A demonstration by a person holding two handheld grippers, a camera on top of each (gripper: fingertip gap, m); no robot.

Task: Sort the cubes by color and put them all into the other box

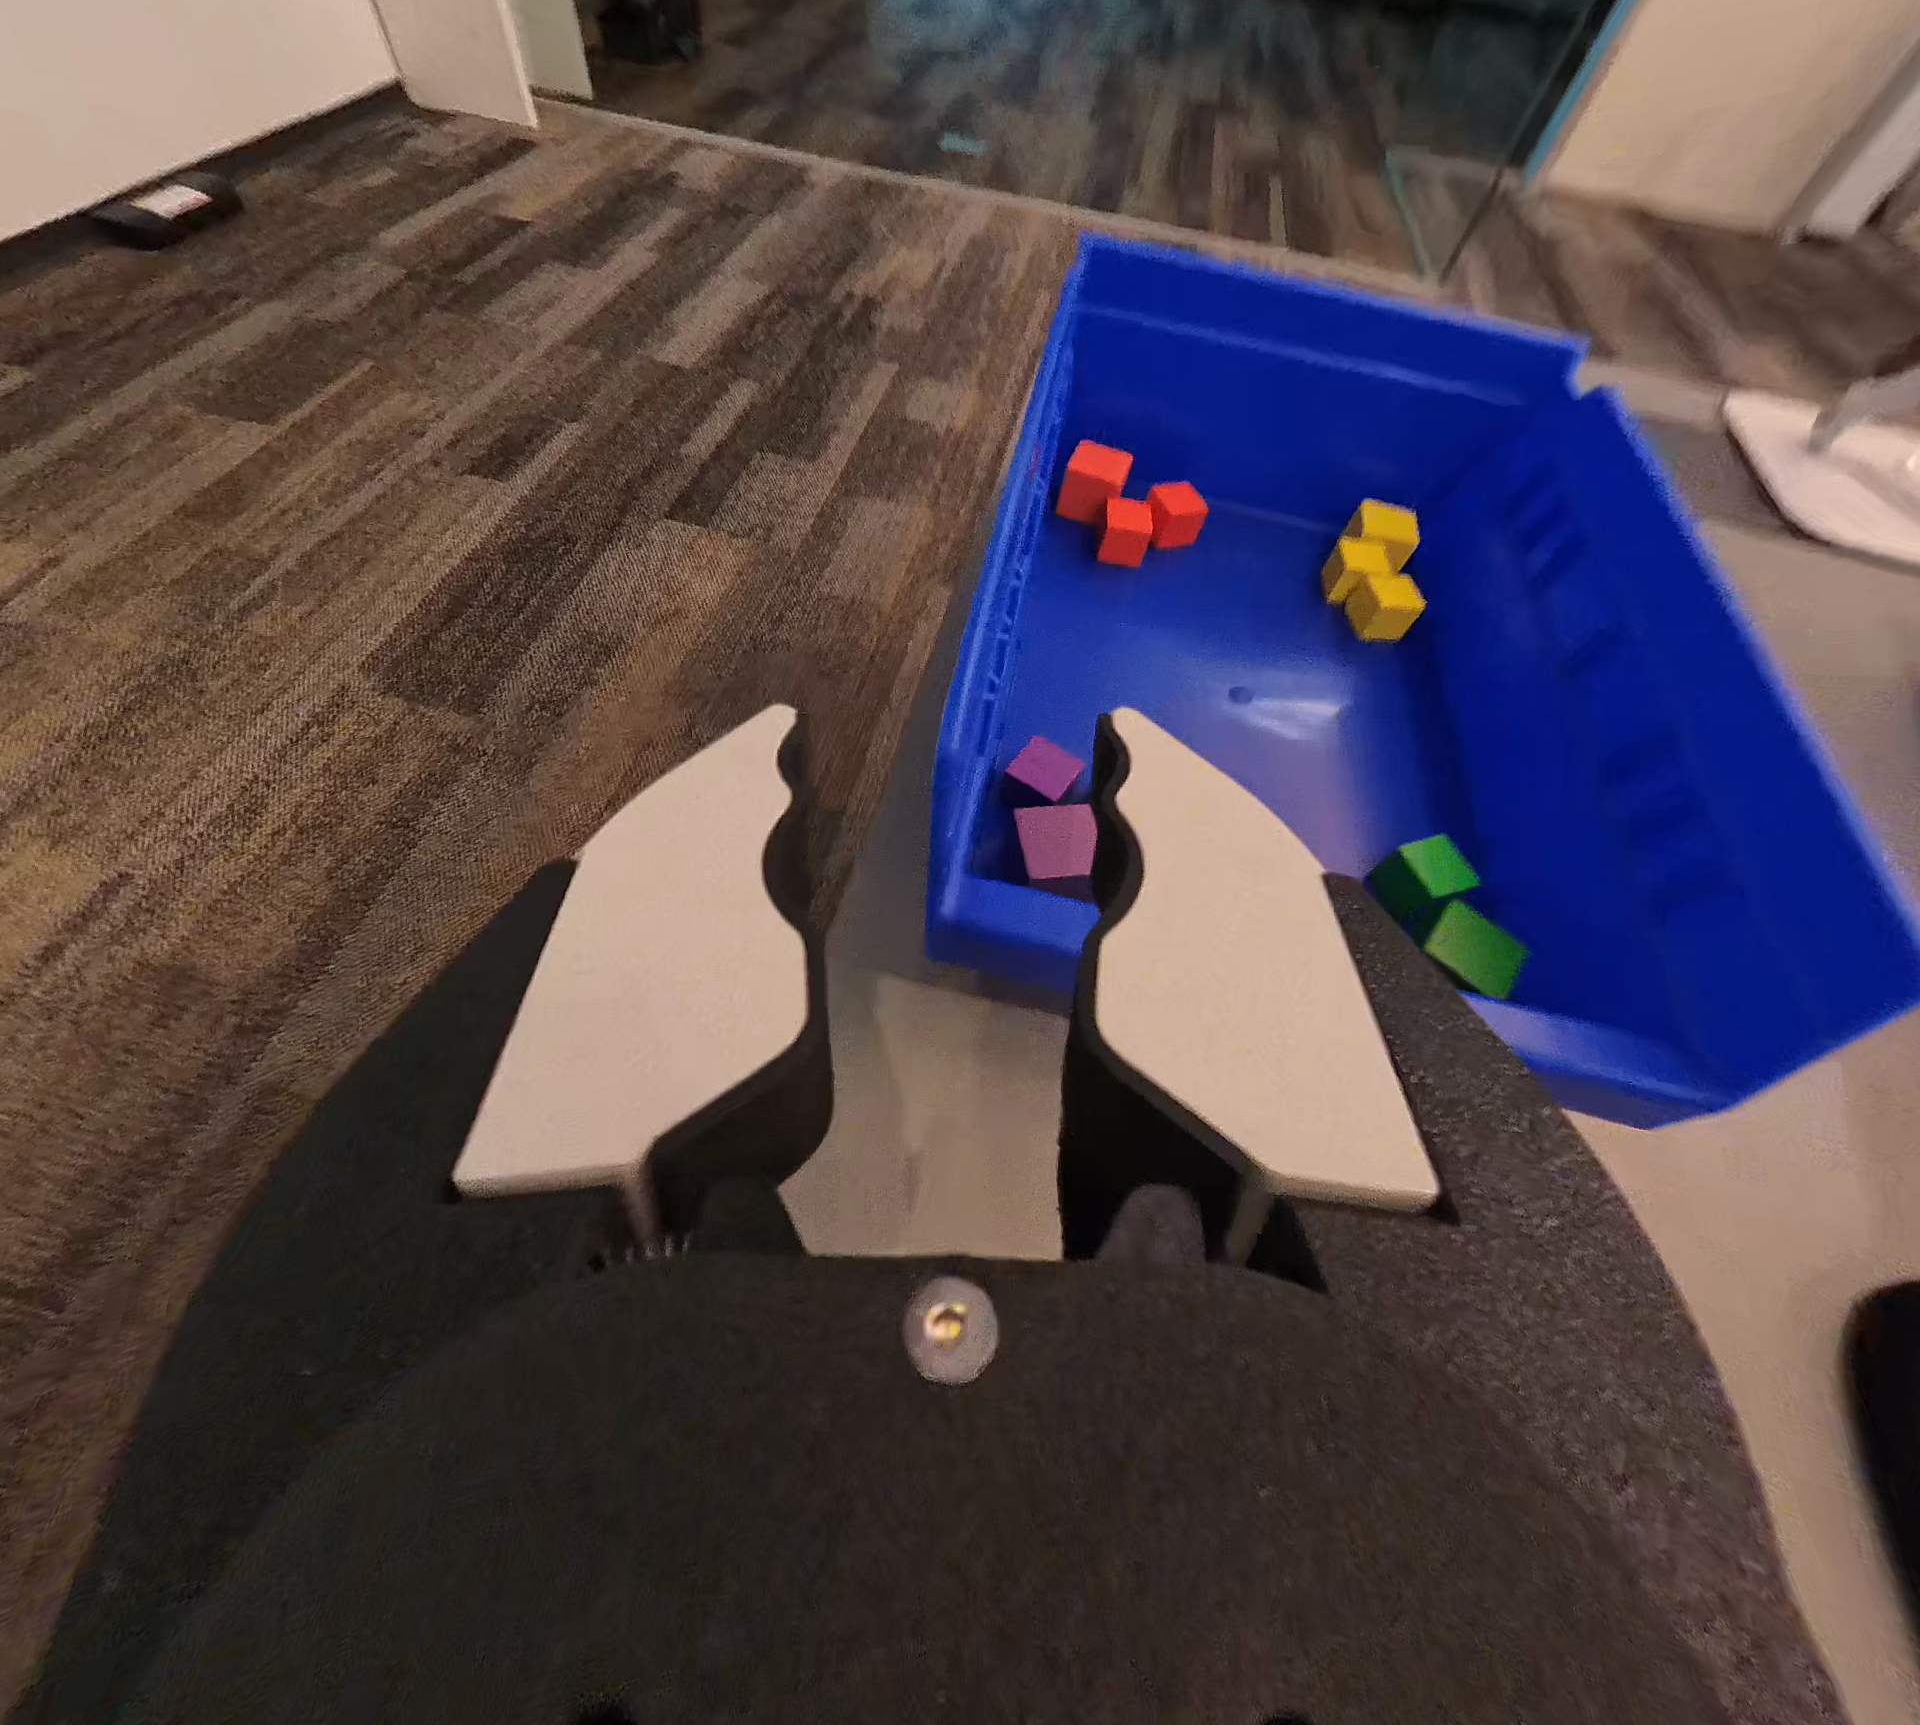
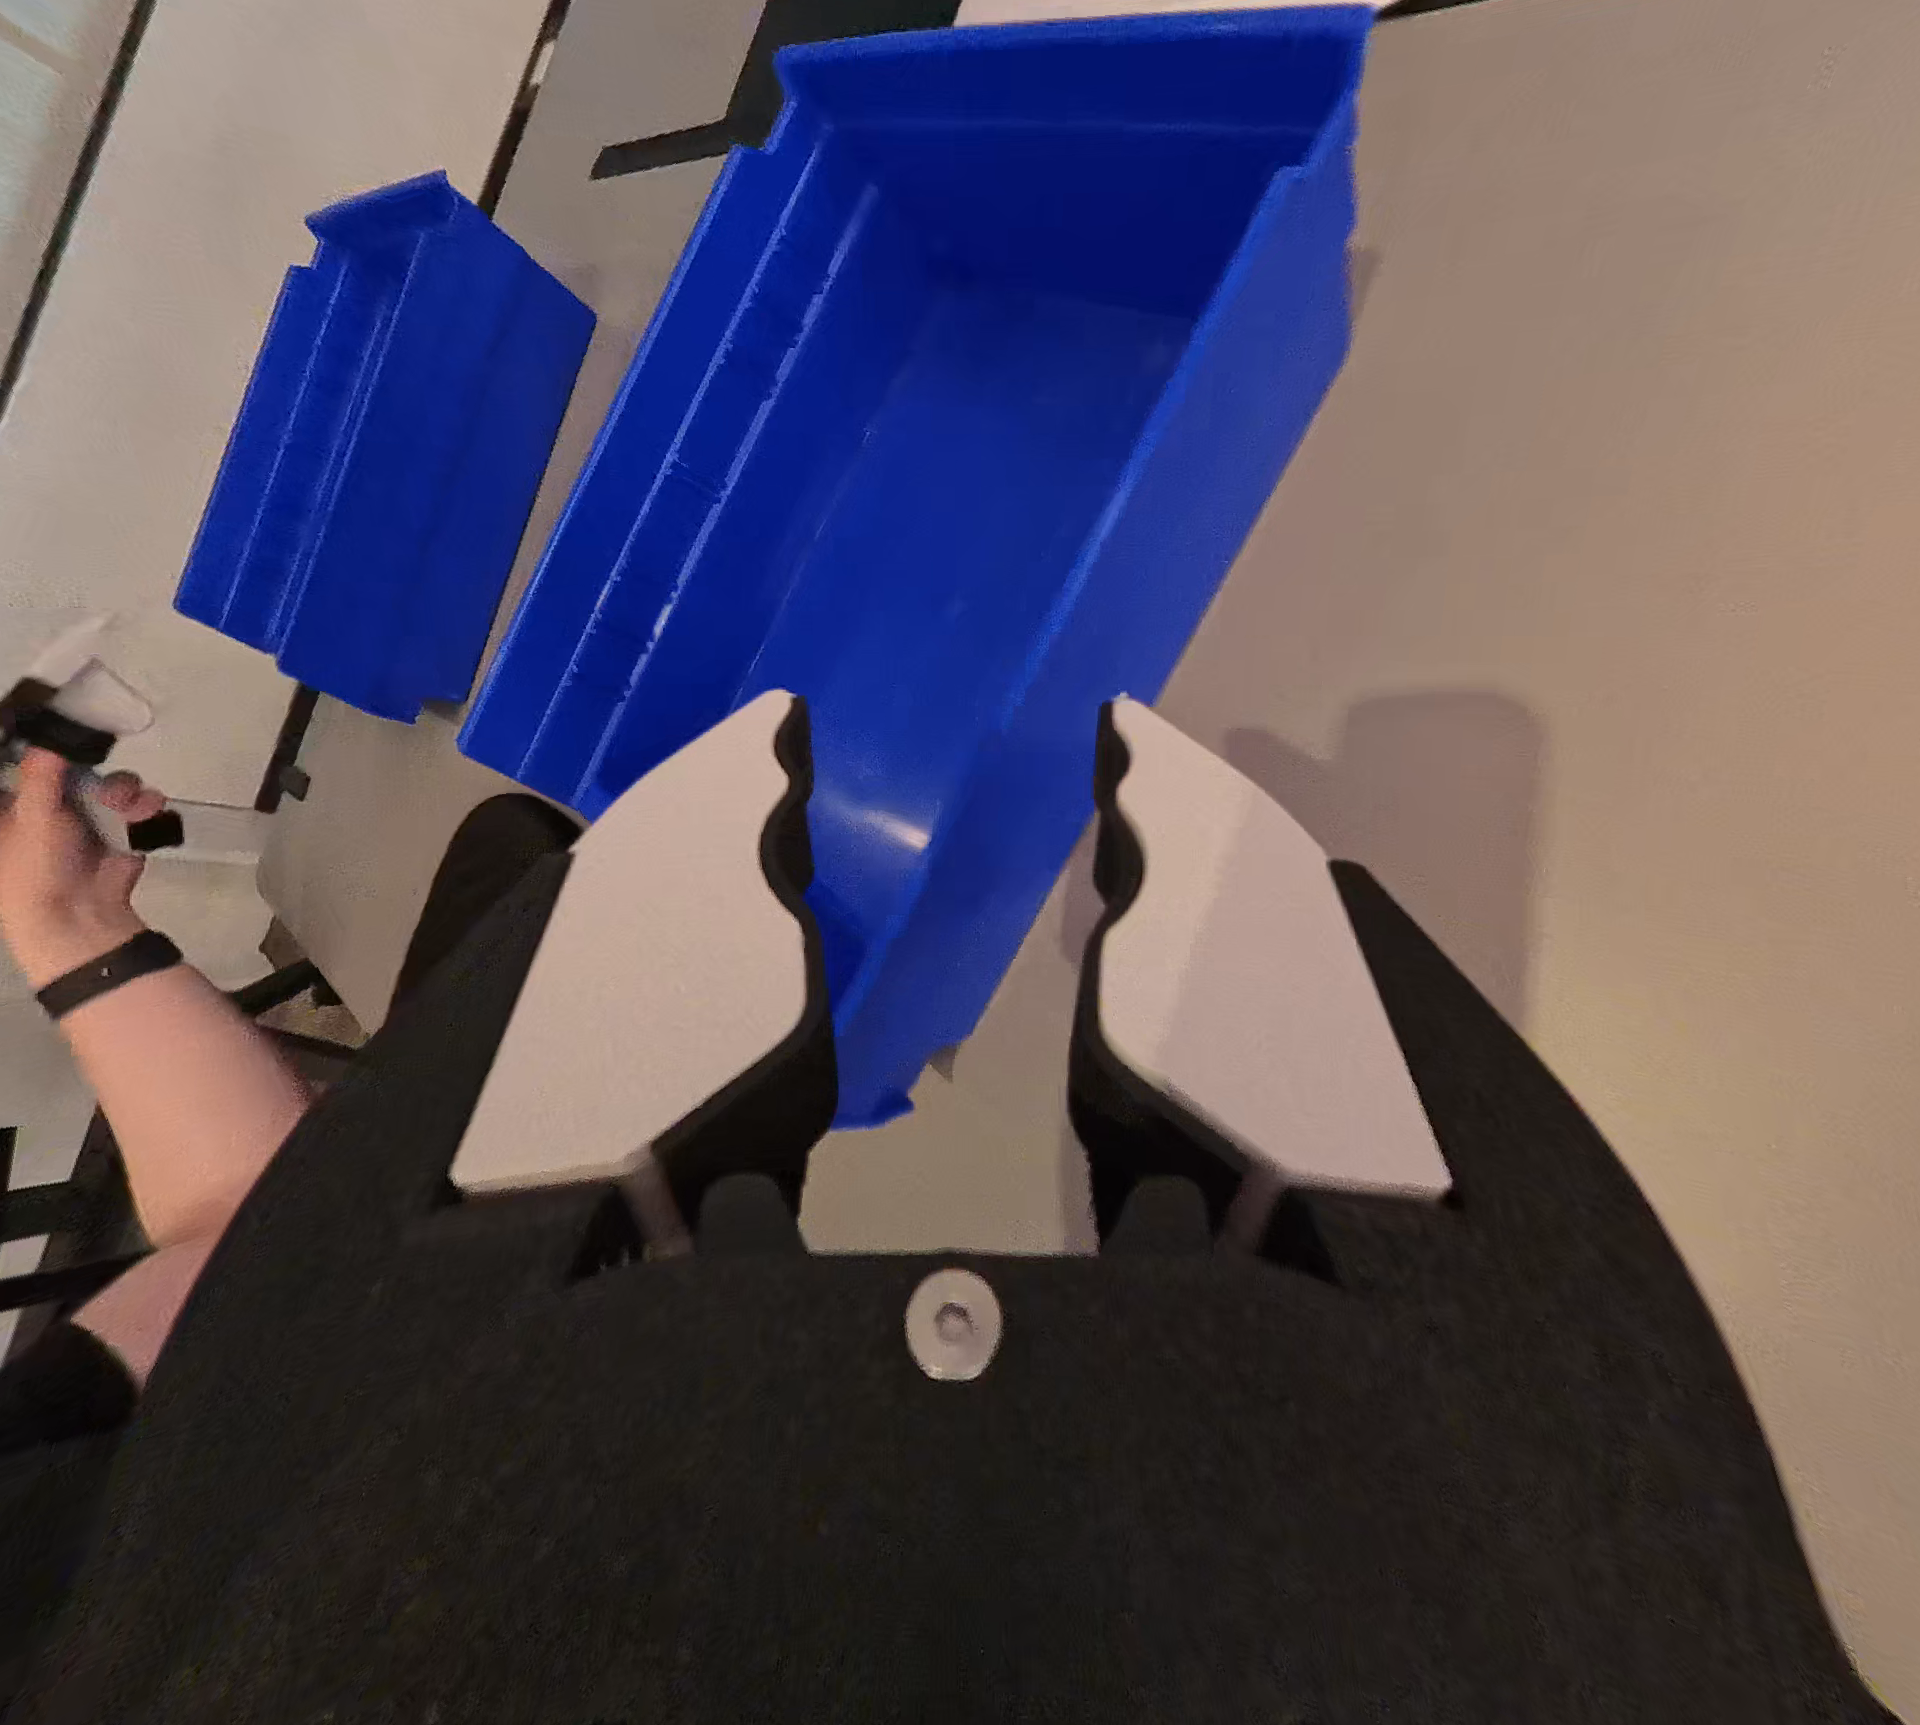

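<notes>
On the bench: blue box (image 1: 1662, 688) holds colour-grouped cubes (image 1: 1127, 501) | other box (image 2: 1226, 470) empty | left hand-held gripper (image 1: 948, 725) released | right hand-held gripper (image 2: 951, 719) released

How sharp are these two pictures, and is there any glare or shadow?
Left wrist view: the blue box has smeared rims, a glare patch on its floor, and the far room is blurred. Right wrist view: the empty box is soft-edged; a shadow falls on the table.

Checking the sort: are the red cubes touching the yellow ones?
Apart. The left wrist view shows the red cubes by one wall of the blue box, yellow cubes near the opposite wall, bare floor between.
</notes>
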